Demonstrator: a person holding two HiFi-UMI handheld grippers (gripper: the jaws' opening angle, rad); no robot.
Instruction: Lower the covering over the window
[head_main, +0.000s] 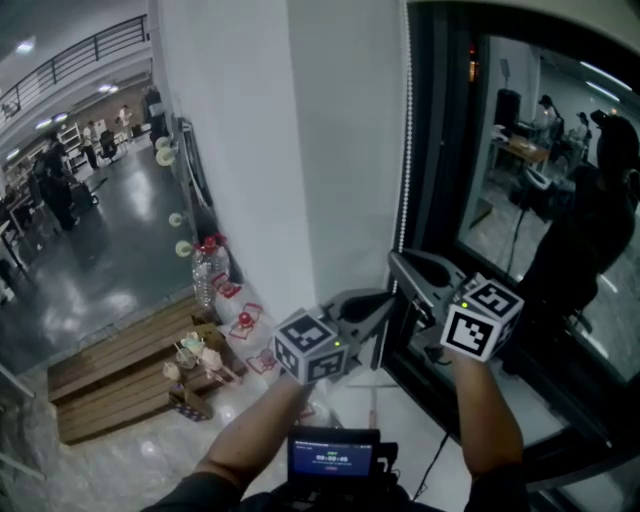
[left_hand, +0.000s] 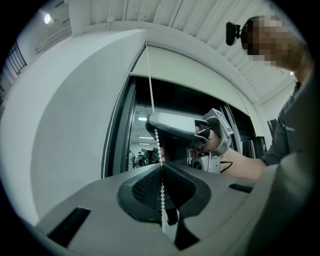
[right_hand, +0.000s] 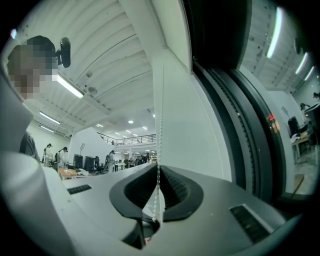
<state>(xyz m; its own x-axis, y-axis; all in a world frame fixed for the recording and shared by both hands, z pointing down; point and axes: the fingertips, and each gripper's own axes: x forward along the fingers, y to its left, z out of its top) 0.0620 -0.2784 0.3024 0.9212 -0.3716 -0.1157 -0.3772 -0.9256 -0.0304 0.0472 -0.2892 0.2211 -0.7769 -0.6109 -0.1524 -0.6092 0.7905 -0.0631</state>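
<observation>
the left gripper (left_hand: 161, 167) has its jaws clenched on the white bead chain (left_hand: 151, 100). the right gripper (right_hand: 158, 169) grasps the same chain just above it. the chain hangs beside the dark window (head_main: 540, 200), whose pale blind (left_hand: 195, 67) sits high at its top.

Left hand-held gripper (left_hand: 161, 166) clamped, right hand-held gripper (right_hand: 158, 169) clamped just above it, both forearms extended

Open-plan office, desks (right_hand: 67, 172), mezzanine railing (head_main: 80, 55)
</observation>
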